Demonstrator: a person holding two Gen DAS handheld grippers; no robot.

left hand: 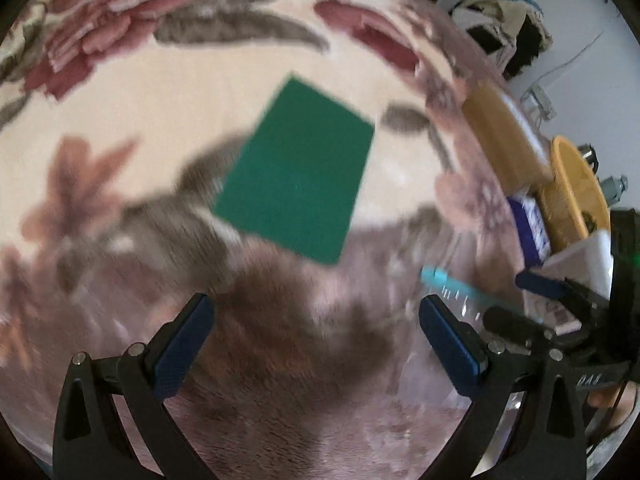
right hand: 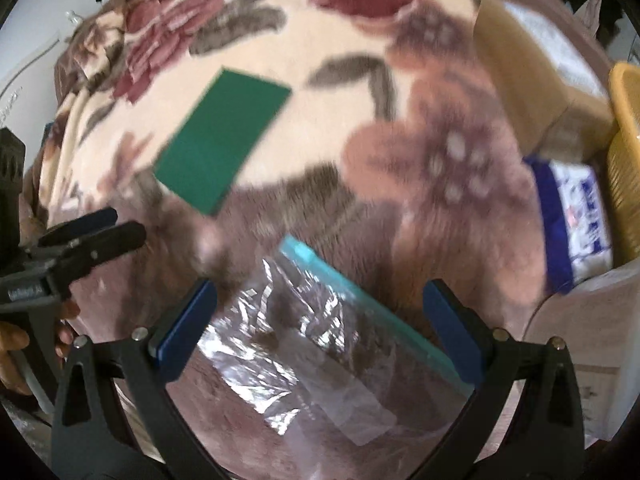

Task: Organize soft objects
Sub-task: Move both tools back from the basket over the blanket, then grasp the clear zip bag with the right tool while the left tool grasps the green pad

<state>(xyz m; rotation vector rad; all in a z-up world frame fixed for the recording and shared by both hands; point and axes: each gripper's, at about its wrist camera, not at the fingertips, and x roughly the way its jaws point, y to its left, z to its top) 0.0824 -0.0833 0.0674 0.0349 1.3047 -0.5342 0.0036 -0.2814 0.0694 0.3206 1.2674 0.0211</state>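
A flat green scouring pad (left hand: 295, 171) lies on the floral blanket (left hand: 168, 120), ahead of my left gripper (left hand: 316, 332), which stands open with nothing between its fingers. In the right wrist view the same green pad (right hand: 222, 138) sits up and to the left. A clear zip bag with a teal seal strip (right hand: 320, 332) lies on the blanket between and under the open fingers of my right gripper (right hand: 320, 328). The bag's teal edge (left hand: 452, 284) shows at the right of the left wrist view. The other gripper (right hand: 92, 236) appears at the left edge.
A cardboard box (right hand: 532, 68), a yellow basket (right hand: 626, 152) and a blue-and-white packet (right hand: 576, 220) stand along the blanket's right side. A white wall with a socket (left hand: 540, 100) and a pile of clothes (left hand: 504, 20) lie beyond. A hand (right hand: 12, 344) holds the left tool.
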